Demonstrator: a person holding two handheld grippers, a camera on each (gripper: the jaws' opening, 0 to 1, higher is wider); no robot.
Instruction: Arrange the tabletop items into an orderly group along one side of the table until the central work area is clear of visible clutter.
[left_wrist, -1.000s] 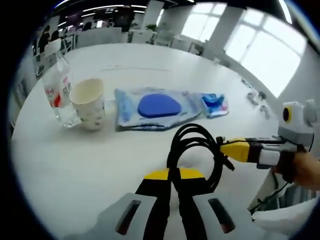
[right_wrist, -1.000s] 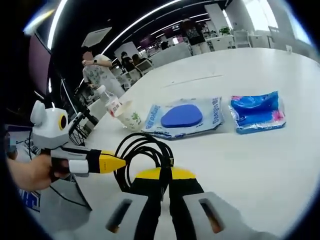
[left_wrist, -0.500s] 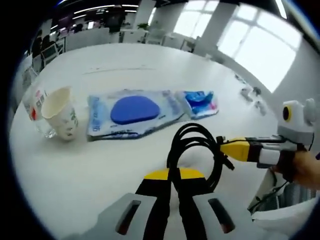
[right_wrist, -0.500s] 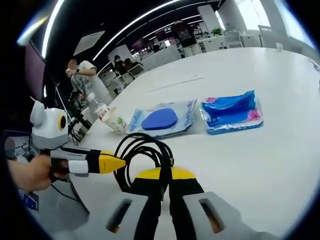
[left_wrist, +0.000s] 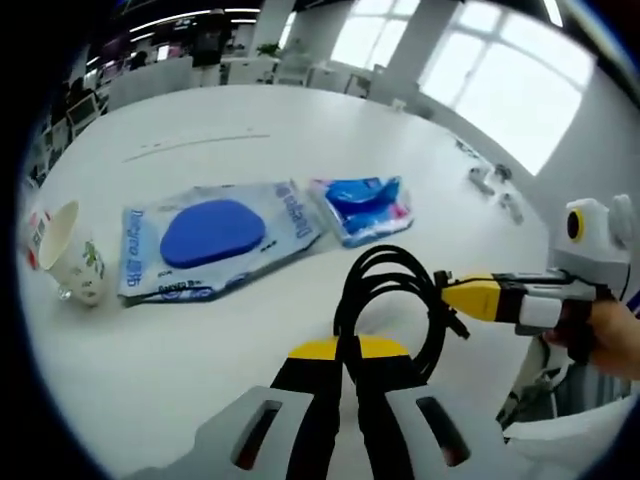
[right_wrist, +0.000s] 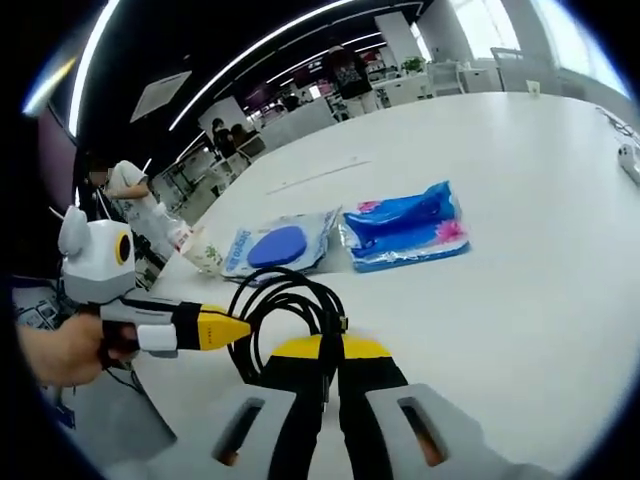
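A coiled black cable (left_wrist: 385, 300) is clamped by both the left gripper (left_wrist: 345, 375) and the right gripper (right_wrist: 325, 375) above the white table (left_wrist: 200, 330). Beyond the cable lie a clear packet with a blue pad (left_wrist: 210, 235), a blue pouch (left_wrist: 365, 205) beside it, and a paper cup (left_wrist: 70, 250).

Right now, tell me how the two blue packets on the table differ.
The clear packet with the dark blue oval is the larger, and its contents show through; the bright blue packet is smaller, opaque blue with pink patches. The clear packet lies nearer the paper cup, the bright blue packet farther from it. Both lie flat, side by side, on the white table.
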